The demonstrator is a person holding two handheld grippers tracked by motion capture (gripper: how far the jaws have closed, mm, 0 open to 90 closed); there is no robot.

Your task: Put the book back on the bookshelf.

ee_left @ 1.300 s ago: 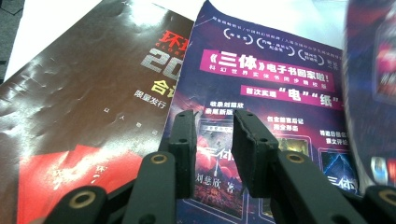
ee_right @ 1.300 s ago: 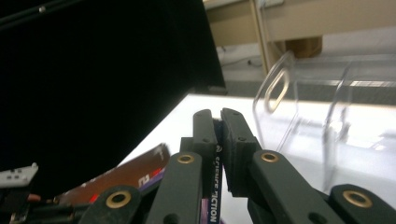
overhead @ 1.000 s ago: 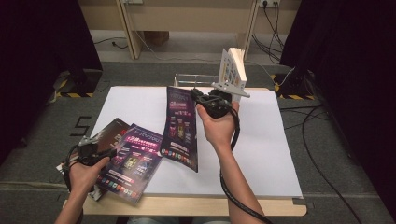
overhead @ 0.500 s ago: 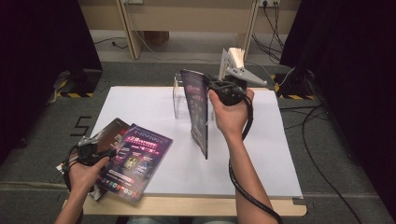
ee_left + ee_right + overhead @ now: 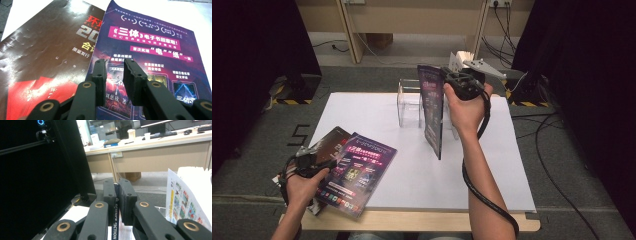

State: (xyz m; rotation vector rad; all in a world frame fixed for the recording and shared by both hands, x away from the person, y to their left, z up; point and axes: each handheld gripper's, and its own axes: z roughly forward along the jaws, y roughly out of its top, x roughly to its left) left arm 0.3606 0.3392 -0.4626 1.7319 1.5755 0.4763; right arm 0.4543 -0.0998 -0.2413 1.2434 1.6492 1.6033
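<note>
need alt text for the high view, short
A person's right hand-held gripper lifts a purple magazine upright beside a clear acrylic holder on a white table. The left hand-held gripper rests on two more magazines at the table's near left corner.

Flat magazine (image 5: 432, 107) now upright in right tool (image 5: 451, 80)

Even overhead light w/ black side curtains, glare on the brown flyer (image 5: 42, 50) (crinkly gloss), bkgd slightly soft.
</note>
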